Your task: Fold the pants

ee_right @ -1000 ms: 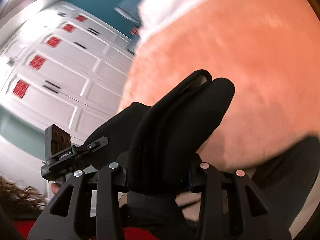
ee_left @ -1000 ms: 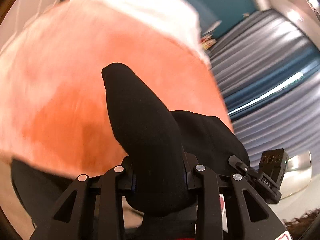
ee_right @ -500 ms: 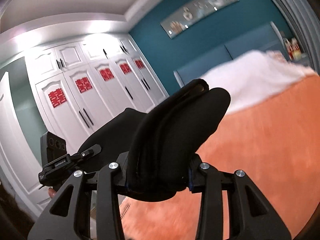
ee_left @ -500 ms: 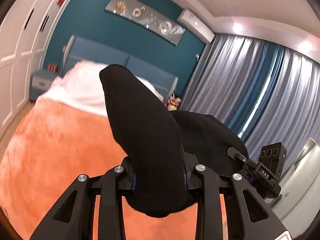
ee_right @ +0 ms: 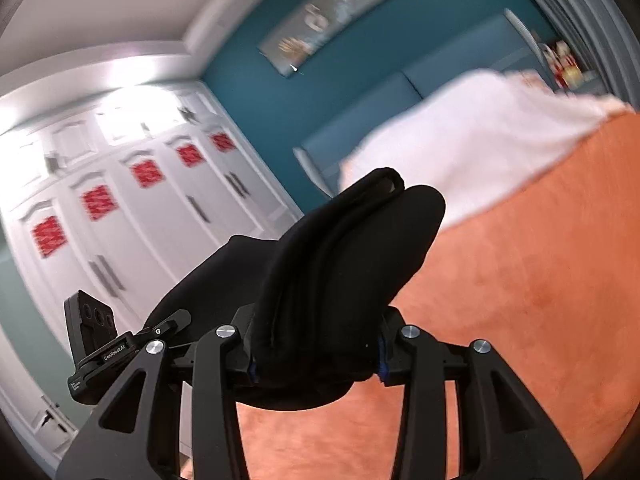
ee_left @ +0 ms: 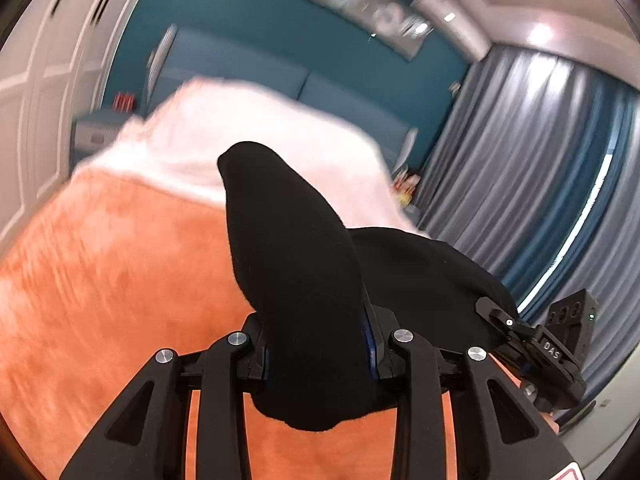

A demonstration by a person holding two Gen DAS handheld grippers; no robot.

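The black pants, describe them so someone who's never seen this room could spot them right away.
Find the bed with the orange blanket and white bedding near the teal wall. Above the orange part, the black pants are bunched and clamped in both the left gripper and right gripper. They are the only black fabric there.

Matt black cloth pants against fuzzy orange plush bed cover; hand-held gripper of matt black plastic, shiny metal rivets.
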